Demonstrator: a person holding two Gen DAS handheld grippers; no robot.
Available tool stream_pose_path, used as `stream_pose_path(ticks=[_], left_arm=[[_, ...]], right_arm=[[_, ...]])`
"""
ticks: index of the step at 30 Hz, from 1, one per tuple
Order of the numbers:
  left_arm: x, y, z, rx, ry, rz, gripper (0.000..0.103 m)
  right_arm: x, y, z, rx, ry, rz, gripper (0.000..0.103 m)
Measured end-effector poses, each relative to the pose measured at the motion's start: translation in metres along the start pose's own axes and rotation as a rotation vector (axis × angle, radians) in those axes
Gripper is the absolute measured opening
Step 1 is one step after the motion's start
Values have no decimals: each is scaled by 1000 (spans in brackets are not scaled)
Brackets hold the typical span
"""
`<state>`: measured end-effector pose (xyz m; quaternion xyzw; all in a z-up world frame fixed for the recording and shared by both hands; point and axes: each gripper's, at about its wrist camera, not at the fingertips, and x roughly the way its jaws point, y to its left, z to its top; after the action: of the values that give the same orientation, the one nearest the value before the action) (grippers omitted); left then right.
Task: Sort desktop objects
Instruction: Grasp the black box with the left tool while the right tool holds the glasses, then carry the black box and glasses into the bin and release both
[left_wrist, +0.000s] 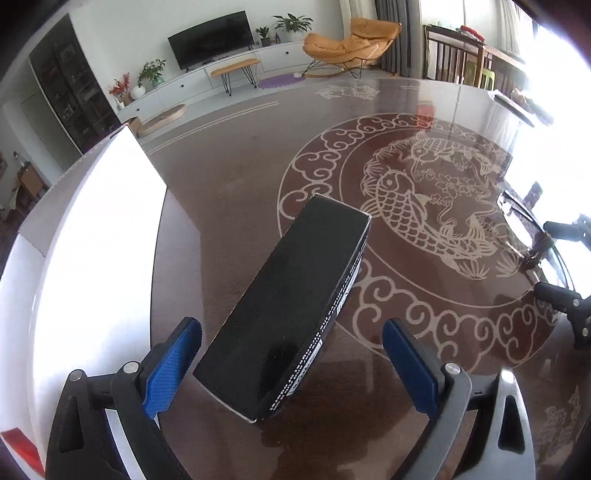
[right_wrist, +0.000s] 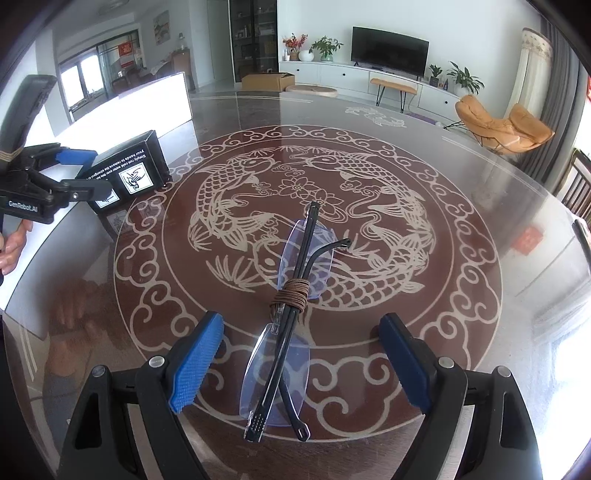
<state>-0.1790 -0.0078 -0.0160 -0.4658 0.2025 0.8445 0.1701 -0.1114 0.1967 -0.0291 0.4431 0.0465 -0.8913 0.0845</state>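
A long black box (left_wrist: 291, 280) lies on the glass tabletop (left_wrist: 240, 166) between the blue pads of my left gripper (left_wrist: 291, 326). The jaws stand wide and there is a gap on both sides of the box. The right wrist view shows the same box (right_wrist: 136, 166) with its white printed label, and the left gripper (right_wrist: 98, 170) around it. Folded glasses (right_wrist: 275, 373) with clear lenses, their black arms bound by a brown cord (right_wrist: 291, 295), lie between the pads of my right gripper (right_wrist: 301, 321). It is open and does not touch them.
A large white box (left_wrist: 92, 240) stands at the table's left edge, close beside the black box; it shows again as the white box (right_wrist: 147, 96). A person's hand (right_wrist: 11, 243) holds the left gripper. The right gripper (left_wrist: 543, 256) shows at the far right. Wooden chairs (right_wrist: 576, 177) stand past the rim.
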Motion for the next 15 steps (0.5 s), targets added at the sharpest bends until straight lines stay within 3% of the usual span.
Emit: stream_pose_path(ticks=[1, 2, 4, 6, 10, 12, 15], left_arm=[[4, -2, -1, 4, 5, -19, 85], [4, 1, -1, -33, -14, -66, 63], [4, 9, -2, -140, -9, -132, 34], [-4, 5, -9, -164, -26, -74, 34], [-27, -10, -35, -187, -46, -56, 34], [-38, -13, -48, -205, -56, -50, 34], [-47, -17, -61, -241, -60, -62, 33]], right_arm=[[0, 0, 0, 0, 0, 0, 87], [0, 0, 0, 0, 0, 0, 87], [0, -1, 0, 2, 0, 3, 87], [-1, -2, 0, 9, -4, 4, 87], [-3, -10, 2, 27, -6, 107, 87], [-2, -5, 8, -20, 32, 98, 85], [0, 1, 17, -66, 53, 92, 66]])
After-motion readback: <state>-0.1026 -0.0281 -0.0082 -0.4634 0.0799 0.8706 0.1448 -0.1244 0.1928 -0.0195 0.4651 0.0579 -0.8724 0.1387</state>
